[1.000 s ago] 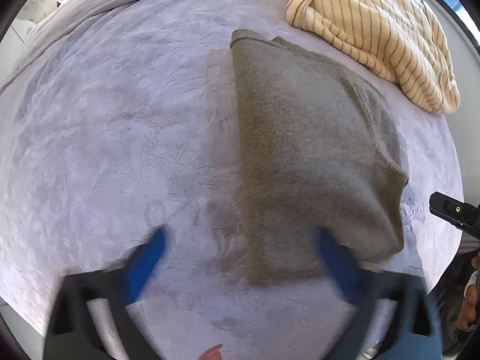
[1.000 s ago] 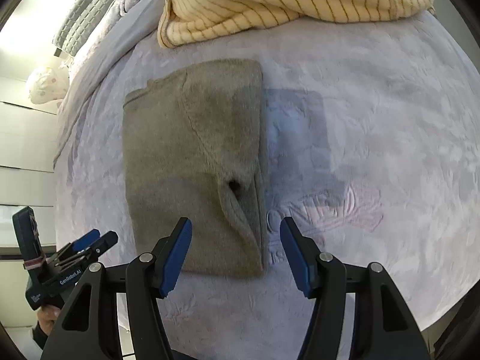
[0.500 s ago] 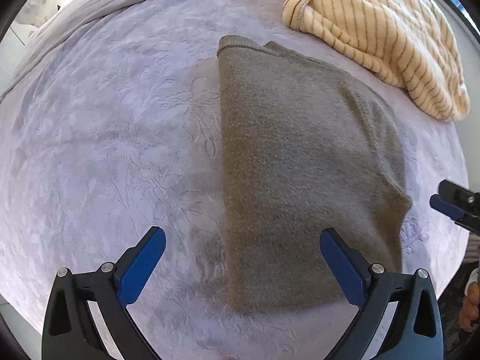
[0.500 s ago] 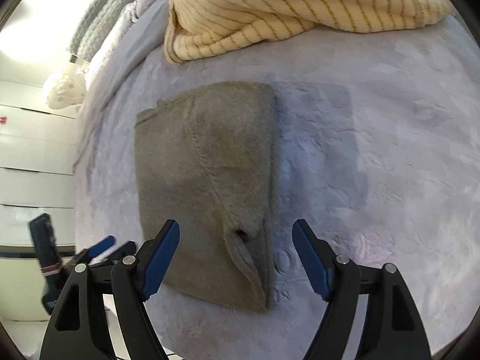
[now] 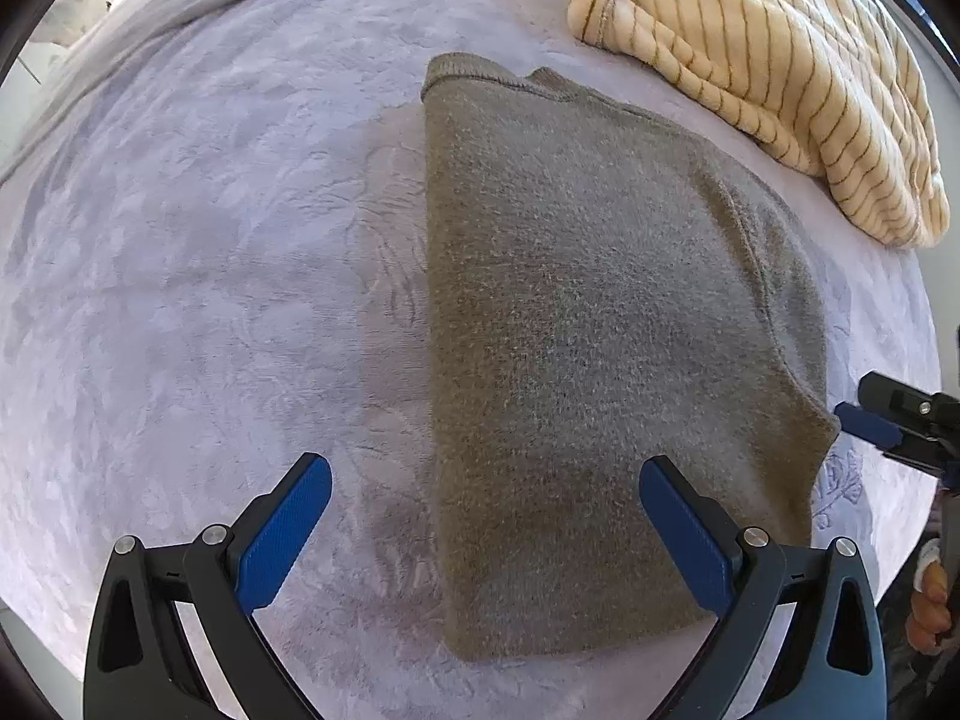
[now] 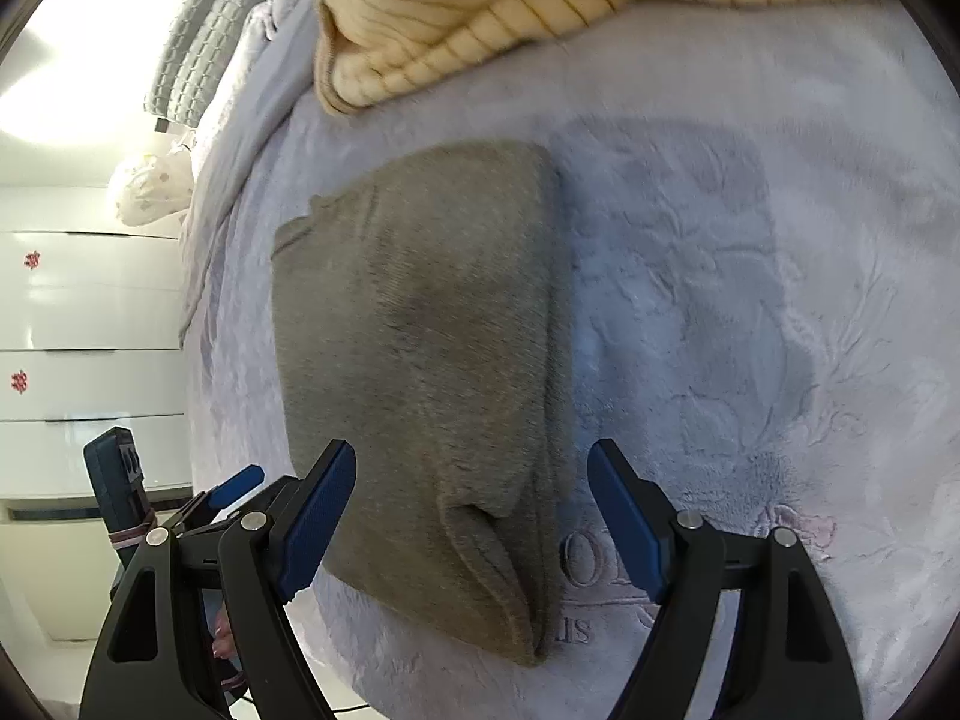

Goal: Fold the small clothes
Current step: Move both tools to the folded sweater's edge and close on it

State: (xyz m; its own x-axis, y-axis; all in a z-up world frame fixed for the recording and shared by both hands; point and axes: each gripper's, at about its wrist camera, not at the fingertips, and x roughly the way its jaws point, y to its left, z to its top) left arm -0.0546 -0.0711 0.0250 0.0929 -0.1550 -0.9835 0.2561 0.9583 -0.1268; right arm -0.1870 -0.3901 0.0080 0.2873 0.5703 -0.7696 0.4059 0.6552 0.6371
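While the gray sweater (image 5: 600,360) lies folded, the left gripper (image 5: 486,534) is wide apart, holding nothing. So is the right gripper (image 6: 468,516).

Olive-grey sweater (image 5: 600,330); cream blanket (image 5: 780,72) (brown stripes).

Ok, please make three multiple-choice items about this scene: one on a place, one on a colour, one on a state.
1. Where does the striped blanket lie relative to the folded garment?
A. beyond its far edge
B. under it
C. inside it

2. What colour are the gripper pads?
A. red
B. blue
C. white

3. What is the state of the left gripper?
A. shut on the garment
B. open, holding nothing
C. shut on the blanket

Answers:
1 A: it sits past the garment on the bed cover.
2 B: blue shows on both grippers.
3 B: the jaws stand wide apart.
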